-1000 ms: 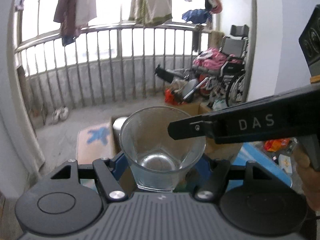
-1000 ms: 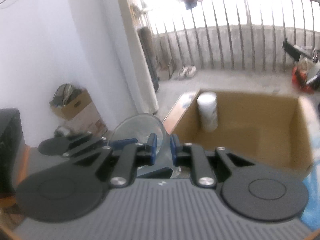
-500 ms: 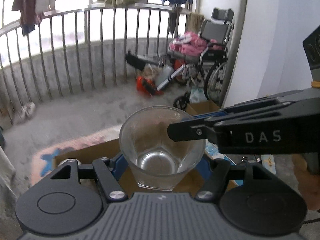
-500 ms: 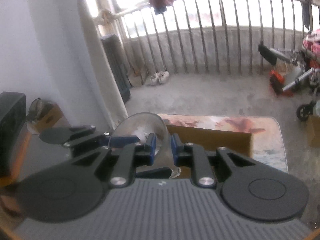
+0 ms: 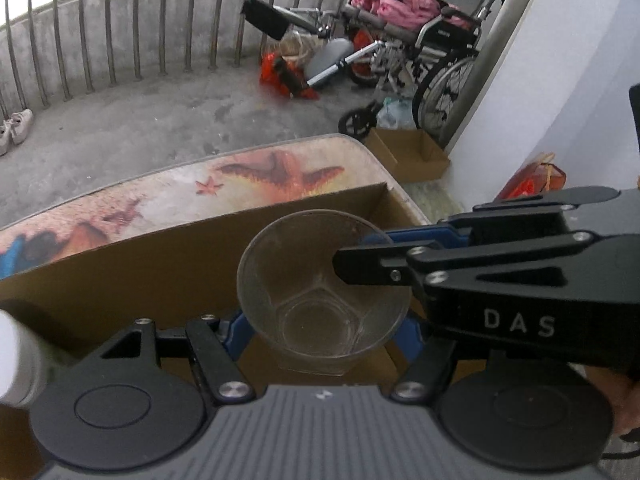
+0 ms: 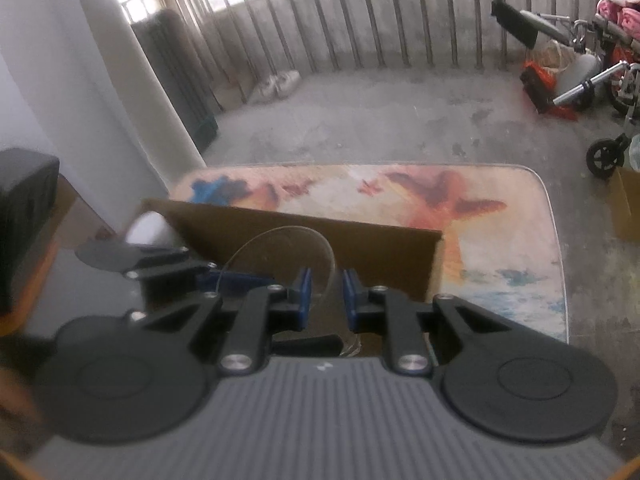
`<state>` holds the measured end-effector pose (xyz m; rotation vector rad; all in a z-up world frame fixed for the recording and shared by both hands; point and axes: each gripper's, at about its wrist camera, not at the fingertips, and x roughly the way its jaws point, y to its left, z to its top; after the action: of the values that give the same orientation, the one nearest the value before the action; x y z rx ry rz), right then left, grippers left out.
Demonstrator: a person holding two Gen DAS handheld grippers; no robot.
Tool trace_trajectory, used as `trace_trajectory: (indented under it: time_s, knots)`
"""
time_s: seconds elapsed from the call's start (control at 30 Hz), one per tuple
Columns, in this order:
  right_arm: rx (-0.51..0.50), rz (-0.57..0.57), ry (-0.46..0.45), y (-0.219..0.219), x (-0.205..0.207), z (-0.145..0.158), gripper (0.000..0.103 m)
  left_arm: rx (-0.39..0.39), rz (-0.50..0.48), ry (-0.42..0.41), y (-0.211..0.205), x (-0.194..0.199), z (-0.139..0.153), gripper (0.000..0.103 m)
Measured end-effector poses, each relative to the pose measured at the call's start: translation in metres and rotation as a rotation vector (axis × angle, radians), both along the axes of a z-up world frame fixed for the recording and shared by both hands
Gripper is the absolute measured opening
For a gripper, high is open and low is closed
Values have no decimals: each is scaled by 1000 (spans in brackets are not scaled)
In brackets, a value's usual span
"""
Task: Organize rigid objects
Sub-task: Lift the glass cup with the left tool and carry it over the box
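The cardboard box (image 5: 168,264) lies open below and ahead of both grippers, a white container (image 5: 16,356) already standing inside it. The glass tumbler (image 5: 324,300) is not yet in. The left gripper (image 5: 320,330) clasps its base and the right gripper (image 6: 324,298) pinches its rim, so lowering and letting go seem left.

Both grippers: black jointed linkages, silver screws, round black discs either side, ribbed grey housing with small white mark. Left gripper (image 5: 324,330) has blue finger pads (image 5: 236,330). Right gripper (image 6: 324,296) likewise, with white "DAS" lettering on its side.
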<state>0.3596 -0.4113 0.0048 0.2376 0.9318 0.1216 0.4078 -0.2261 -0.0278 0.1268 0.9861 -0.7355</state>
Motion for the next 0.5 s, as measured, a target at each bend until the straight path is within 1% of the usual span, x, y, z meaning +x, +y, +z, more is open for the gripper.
trace_trajectory:
  time_s: [0.13,0.2,0.3,0.43,0.47,0.5]
  knots:
    - [-41,22,26,-5,12,-20,16,-6,-2,25,-12,10,-17,71]
    - [-59,27,36,-6,16,-25,16,-15,-2,29,-14,13,-22,71]
    - [-110,51,24,-3,21,-27,15,-25,-5,29,-18,17,-27,71]
    - [-173,86,15,3,25,-26,15,4,-22,60,-24,18,-36,72]
    - [-201,93,10,7,23,-25,16,6,-28,60,-25,18,-39,72]
    - [-218,103,7,9,23,-25,16,10,-32,42,-27,16,-37,72]
